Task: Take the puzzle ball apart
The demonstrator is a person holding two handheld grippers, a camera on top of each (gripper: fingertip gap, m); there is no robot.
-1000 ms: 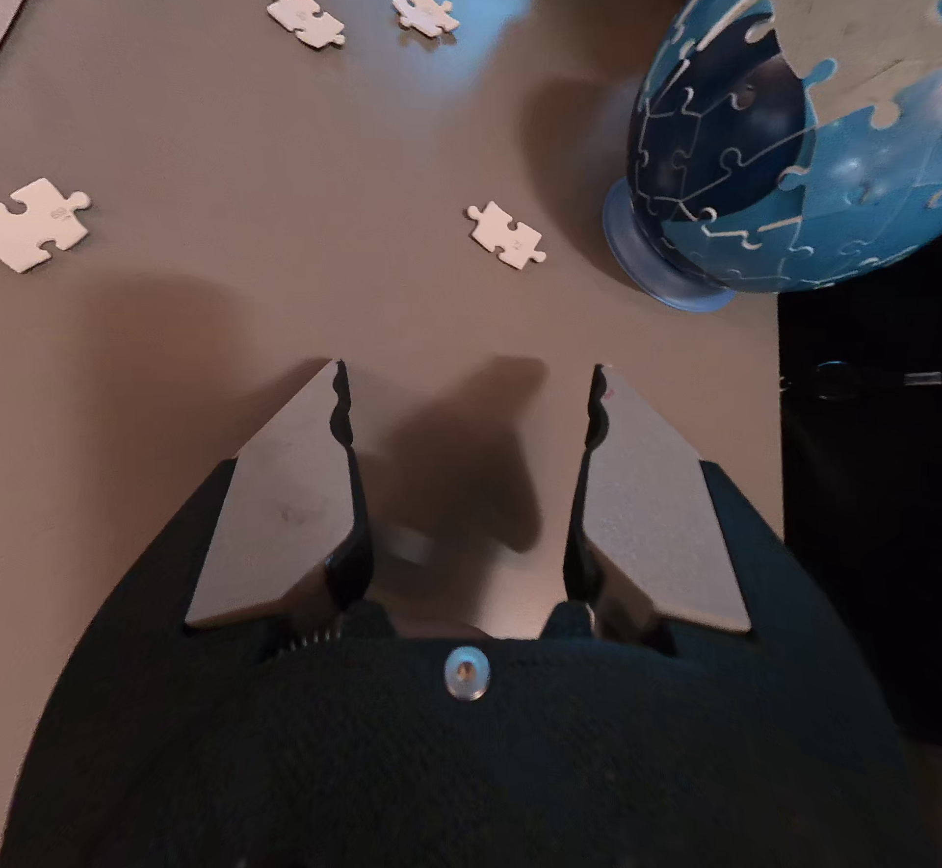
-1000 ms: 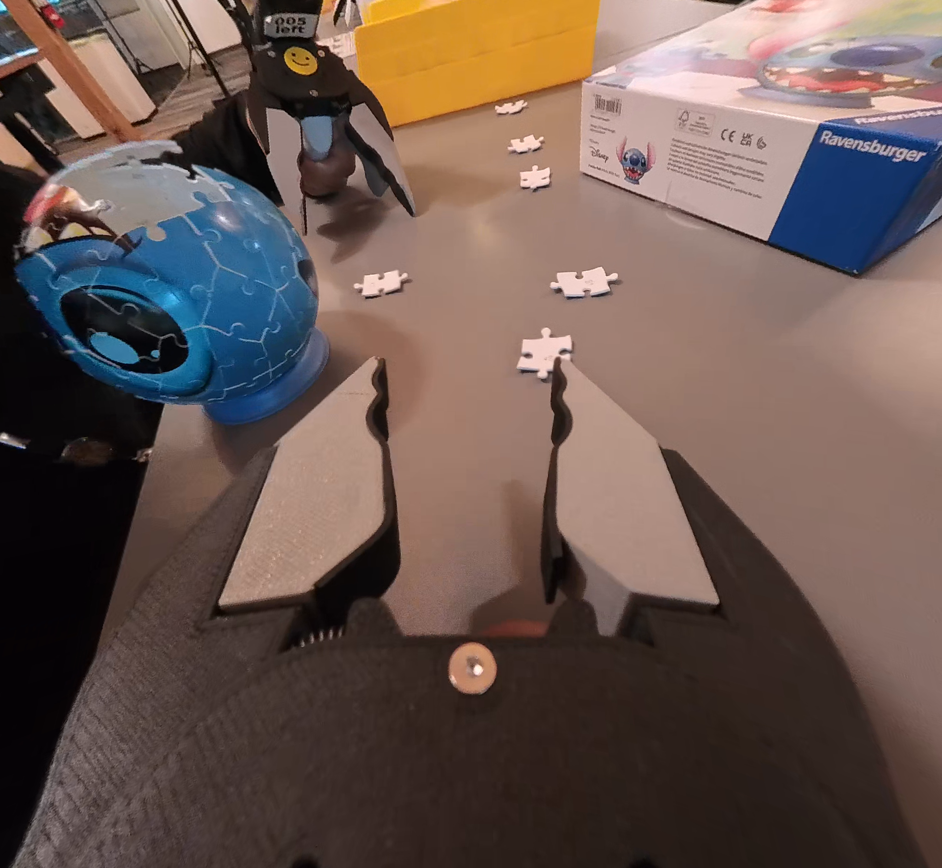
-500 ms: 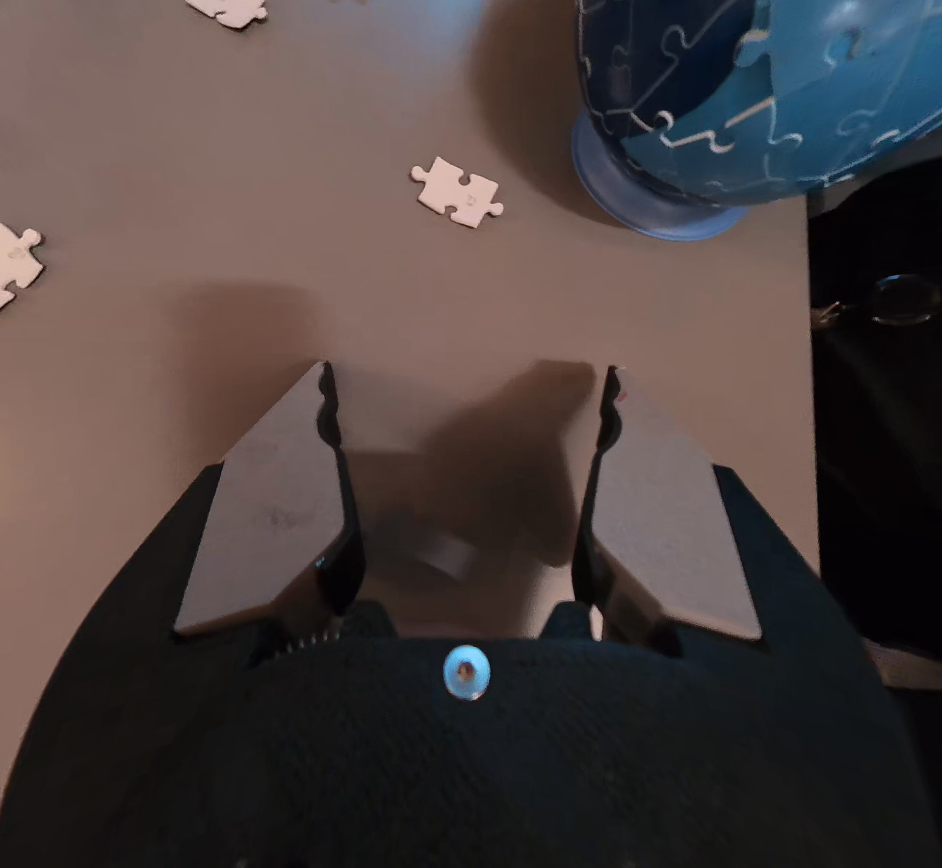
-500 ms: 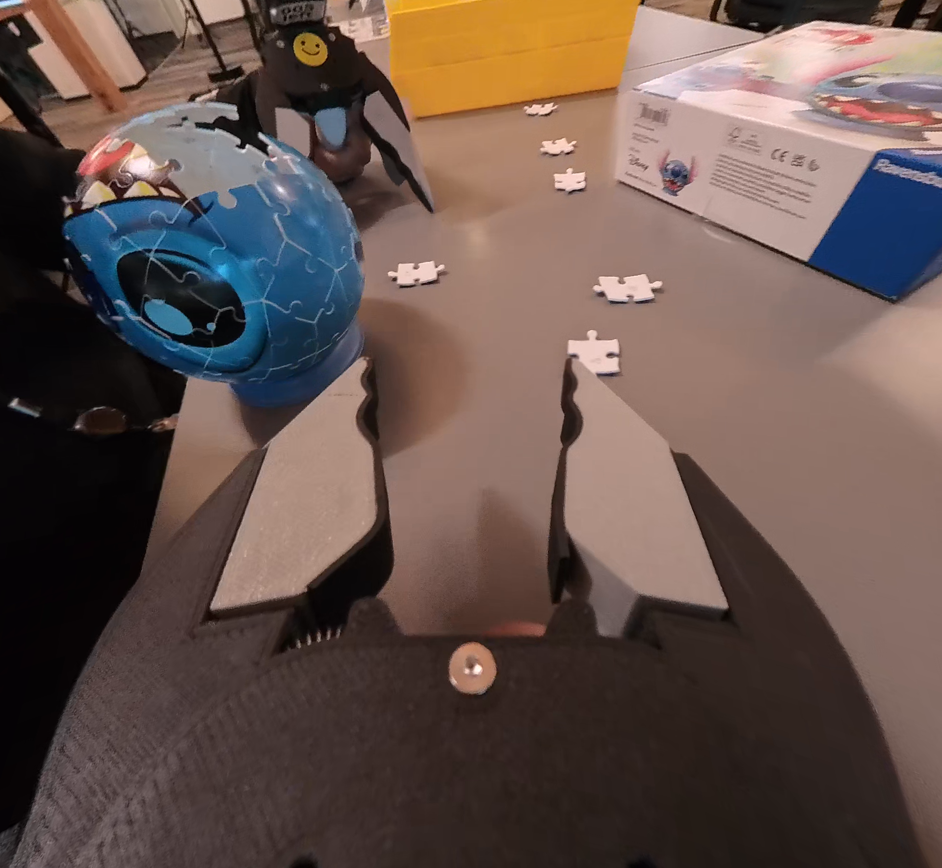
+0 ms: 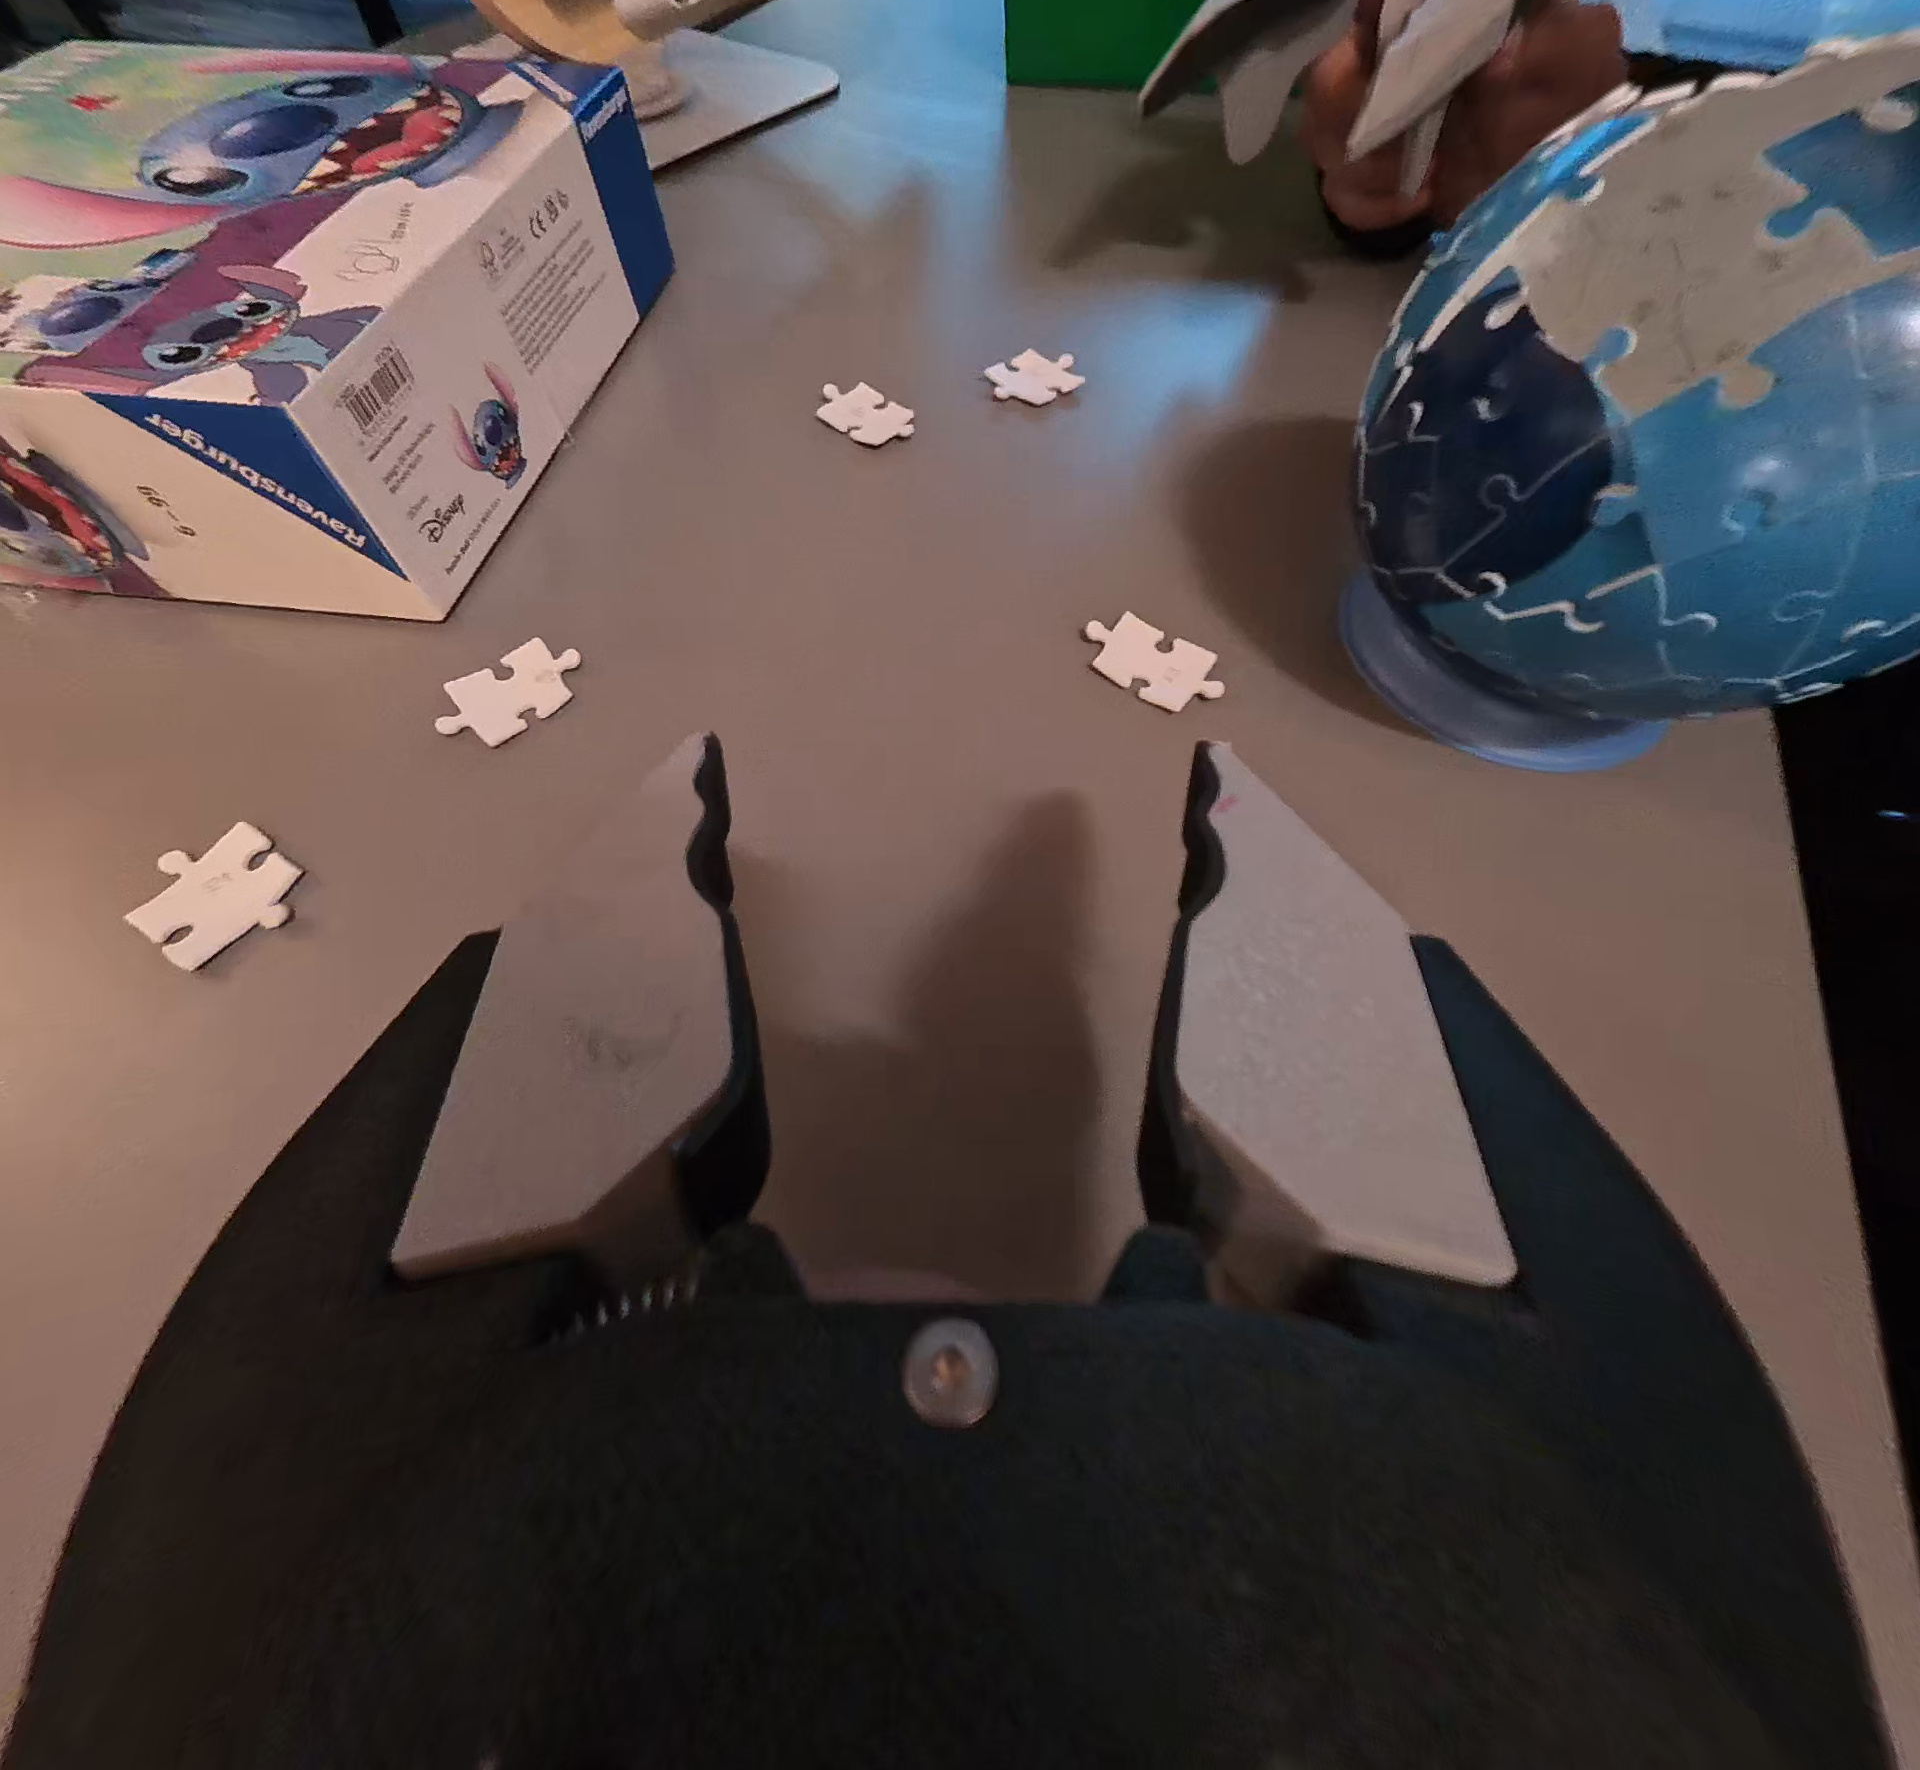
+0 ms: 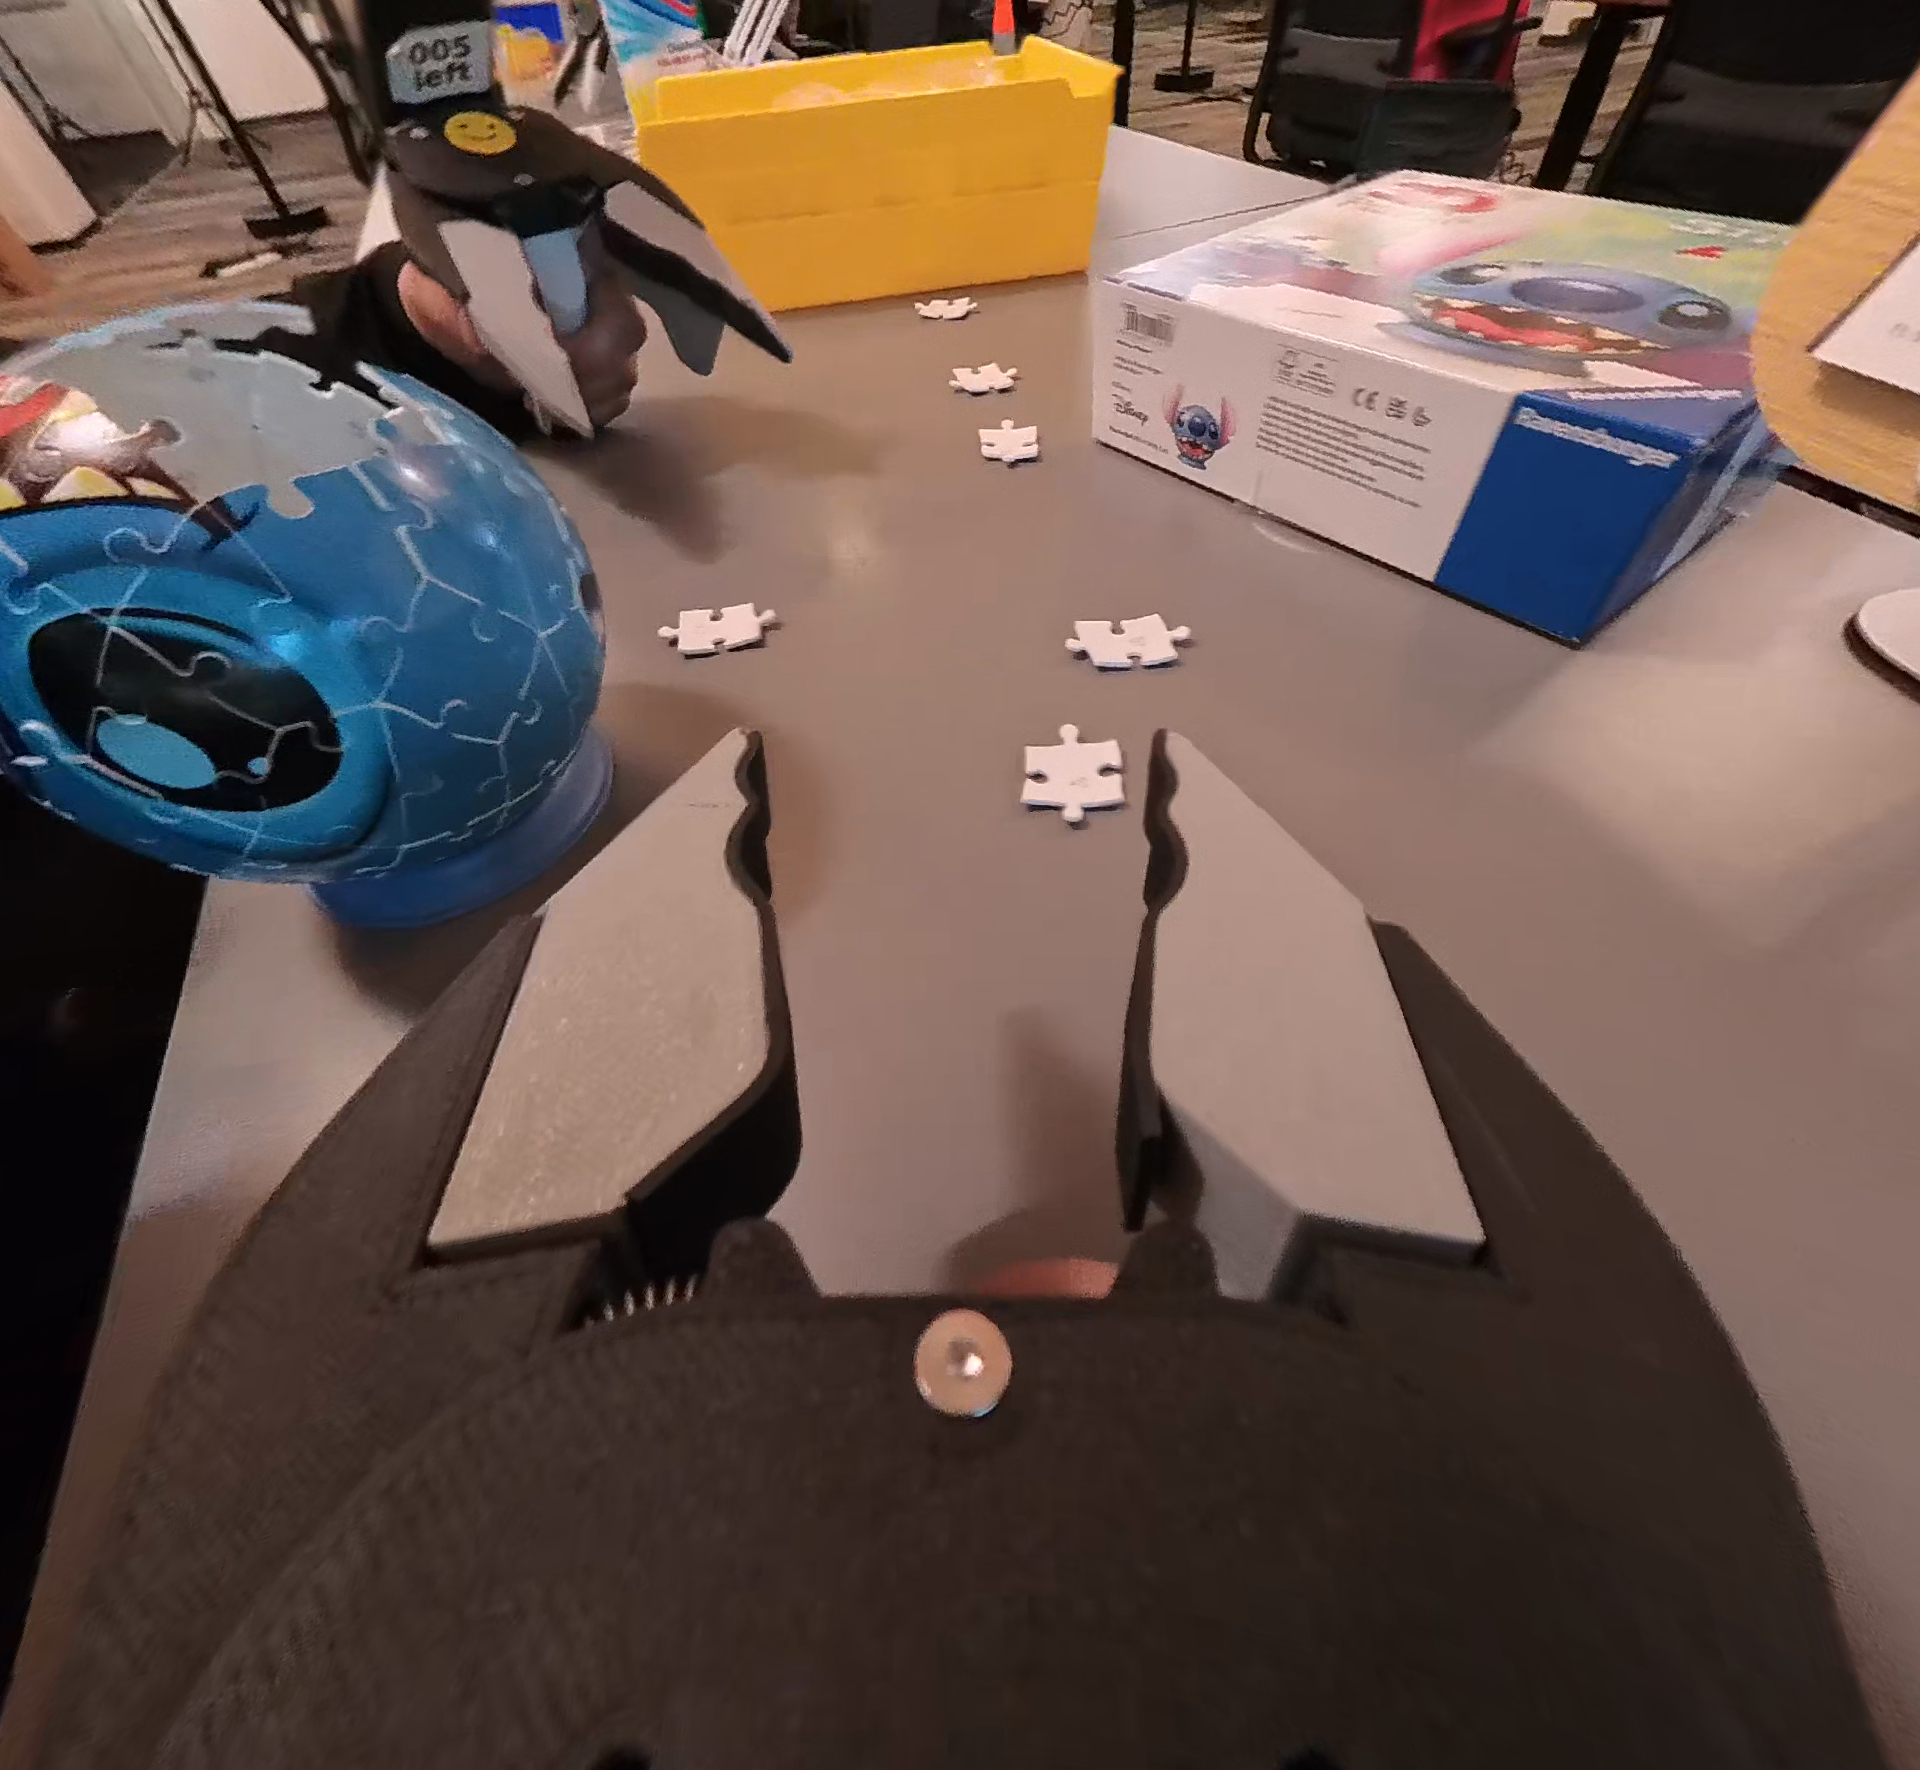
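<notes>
Tools hung empty, the left tool (image 5: 951, 759) and right tool (image 6: 951, 749) both spread wide above the grey surface (image 5: 935, 557). Beyond, loose pieces (image 6: 1073, 773) lay scattered; the puzzle ball (image 6: 260, 640) stood partly opened near the edge. The step looked like a reach between removals, and next called for pinching a piece at the jagged rim.

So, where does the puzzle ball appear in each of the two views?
Left wrist view: puzzle ball at the right edge, on its blue base, top open.
Right wrist view: puzzle ball at the left edge, near the table's edge.
Shared landmark: the puzzle box lies across the table from it.
</notes>
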